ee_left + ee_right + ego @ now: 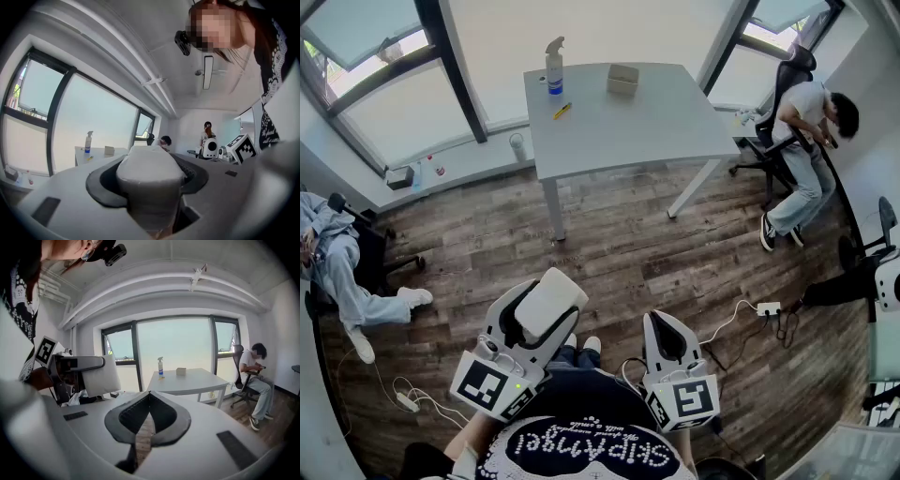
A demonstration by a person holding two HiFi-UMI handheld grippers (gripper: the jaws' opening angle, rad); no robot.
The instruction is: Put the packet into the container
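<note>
A white packet (555,297) sits between the jaws of my left gripper (546,309), which is shut on it and held over the wooden floor, well short of the table. In the left gripper view the packet (150,174) fills the space between the wide-set jaws. The container, a small pale box (622,79), stands at the far side of the grey table (656,127); the box (109,150) also shows far off in the left gripper view. My right gripper (662,321) is shut with nothing in it, its tips meeting (149,395). From the right gripper view the packet (101,376) appears at the left.
A spray bottle (554,66) and a yellow pen (562,111) lie on the table near the box. One person sits on a chair at the right (802,150), another at the left (337,272). A power strip (769,307) and cables lie on the floor.
</note>
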